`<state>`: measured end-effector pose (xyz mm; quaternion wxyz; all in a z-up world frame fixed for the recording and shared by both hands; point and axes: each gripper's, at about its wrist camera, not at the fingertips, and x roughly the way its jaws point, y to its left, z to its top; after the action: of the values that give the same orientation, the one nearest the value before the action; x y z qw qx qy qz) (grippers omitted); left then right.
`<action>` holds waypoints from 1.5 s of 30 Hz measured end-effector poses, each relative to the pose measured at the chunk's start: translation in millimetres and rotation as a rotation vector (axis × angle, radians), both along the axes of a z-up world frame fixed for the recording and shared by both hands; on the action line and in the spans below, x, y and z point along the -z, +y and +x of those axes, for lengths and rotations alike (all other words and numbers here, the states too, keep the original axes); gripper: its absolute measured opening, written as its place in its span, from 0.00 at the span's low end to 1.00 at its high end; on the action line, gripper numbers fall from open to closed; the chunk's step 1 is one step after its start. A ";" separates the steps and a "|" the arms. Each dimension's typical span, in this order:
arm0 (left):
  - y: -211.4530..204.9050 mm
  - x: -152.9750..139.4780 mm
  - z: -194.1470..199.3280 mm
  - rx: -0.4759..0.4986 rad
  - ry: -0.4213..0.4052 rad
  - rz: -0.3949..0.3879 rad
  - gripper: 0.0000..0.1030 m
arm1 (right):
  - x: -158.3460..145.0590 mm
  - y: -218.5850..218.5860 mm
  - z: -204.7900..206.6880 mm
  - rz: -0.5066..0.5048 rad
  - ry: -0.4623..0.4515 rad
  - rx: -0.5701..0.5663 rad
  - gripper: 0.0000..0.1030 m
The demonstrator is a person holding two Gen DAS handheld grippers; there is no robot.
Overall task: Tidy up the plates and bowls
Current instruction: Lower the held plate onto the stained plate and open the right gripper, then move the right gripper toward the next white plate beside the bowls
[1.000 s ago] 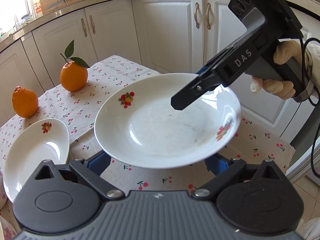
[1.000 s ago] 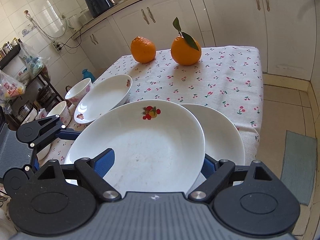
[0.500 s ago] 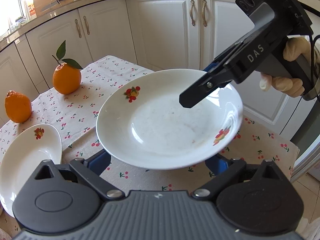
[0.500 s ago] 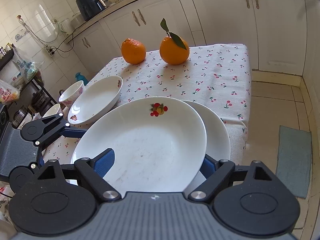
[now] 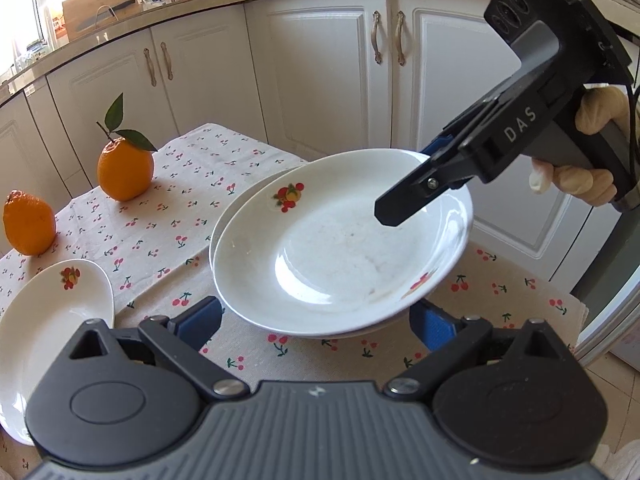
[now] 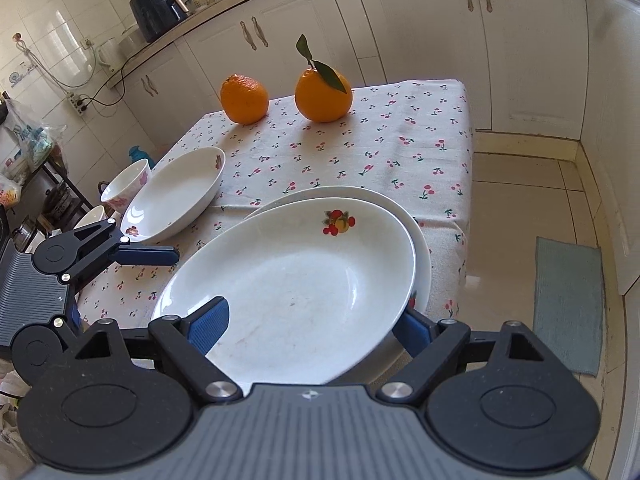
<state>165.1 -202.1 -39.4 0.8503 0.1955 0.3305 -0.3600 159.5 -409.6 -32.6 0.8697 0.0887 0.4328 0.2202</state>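
Note:
A white plate with a fruit print (image 5: 340, 248) (image 6: 296, 280) is in my right gripper (image 6: 310, 326), which is shut on it: one blue pad (image 6: 208, 324) lies inside the plate and the other sits under its rim. The plate hangs slightly tilted over a second white plate (image 6: 420, 236) (image 5: 232, 216) on the cherry-print tablecloth (image 5: 168, 220), covering most of it; I cannot tell if they touch. My left gripper (image 5: 316, 320) stands open at the plate's near rim, which hides its fingertips. In the right wrist view its upper finger (image 6: 148, 255) sits just left of the plate.
An oval white dish (image 5: 52, 320) (image 6: 176, 196) lies to the left, with two small bowls (image 6: 126, 186) behind it. Two oranges (image 5: 124, 168) (image 5: 28, 224) stand at the back. The table edge (image 6: 466, 200) drops to a tiled floor with a mat (image 6: 568, 304). Cabinets ring the table.
The right gripper has carried the plate down and across over the second plate, which now shows only as a rim. The left gripper has hardly moved.

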 end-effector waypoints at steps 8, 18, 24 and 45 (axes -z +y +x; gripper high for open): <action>13.6 -4.2 -10.7 -0.040 0.000 -0.042 0.97 | -4.1 7.0 -6.7 -0.052 0.028 0.032 0.90; 42.9 -16.2 -24.5 -0.095 -0.017 -0.084 0.97 | -4.8 22.7 -8.1 -0.127 0.100 0.102 0.94; 54.4 -19.2 -33.4 -0.126 -0.022 -0.089 0.97 | -11.6 30.5 -13.6 -0.148 0.094 0.114 1.00; 115.8 -6.3 -12.5 -0.590 -0.037 -0.059 0.99 | -55.9 123.2 -48.8 -0.282 -0.208 -0.109 1.00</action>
<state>152.6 -86.4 -33.1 0.9295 0.0727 0.3466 -0.1033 110.7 -286.4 23.4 0.9003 -0.0809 0.3714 0.2124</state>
